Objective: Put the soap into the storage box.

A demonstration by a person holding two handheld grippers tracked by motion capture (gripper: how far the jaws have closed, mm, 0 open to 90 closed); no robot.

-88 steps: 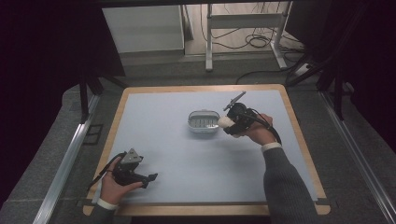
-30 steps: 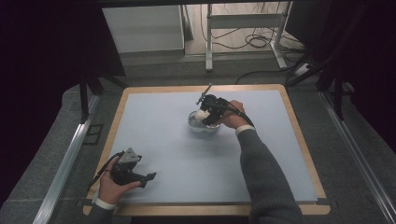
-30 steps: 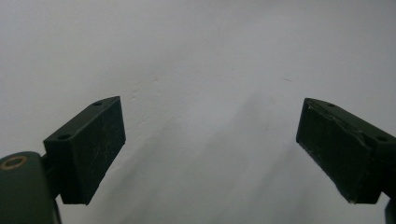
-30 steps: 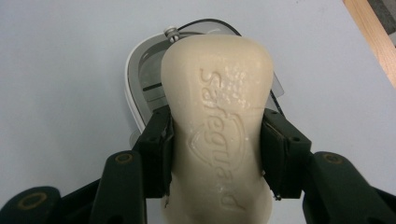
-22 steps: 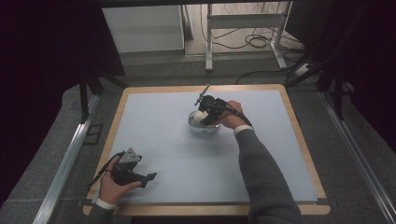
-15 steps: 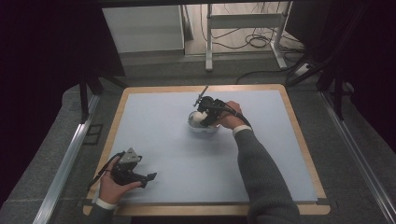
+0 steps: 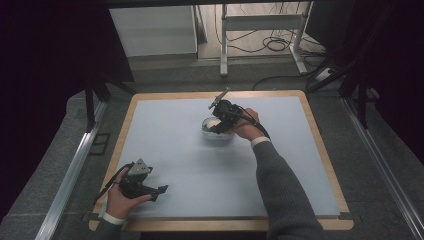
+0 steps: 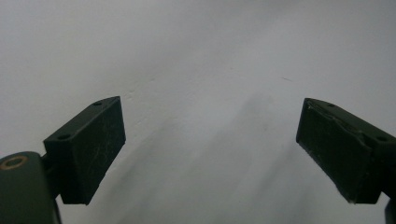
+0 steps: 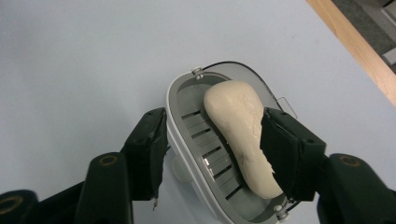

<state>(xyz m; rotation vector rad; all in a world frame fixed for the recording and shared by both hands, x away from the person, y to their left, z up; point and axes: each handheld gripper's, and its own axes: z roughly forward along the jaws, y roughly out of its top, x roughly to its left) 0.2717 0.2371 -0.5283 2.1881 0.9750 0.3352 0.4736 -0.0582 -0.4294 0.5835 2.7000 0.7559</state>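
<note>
I can read no text, label, brand or number anywhere: not on the soap (image 9: 243,135), not on the grey dish (image 9: 196,154) it lies in, not on my jaws, and not on the table (image 7: 170,145).

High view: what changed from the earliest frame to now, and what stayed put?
The right gripper, carrying a pale soap bar, moved left over the grey slotted soap dish. The bar now lies in the dish; the jaws have opened, one outside the dish's rim, the other against the bar. The dish, the left gripper, open and low at the table's near left corner, stayed as they were.
</note>
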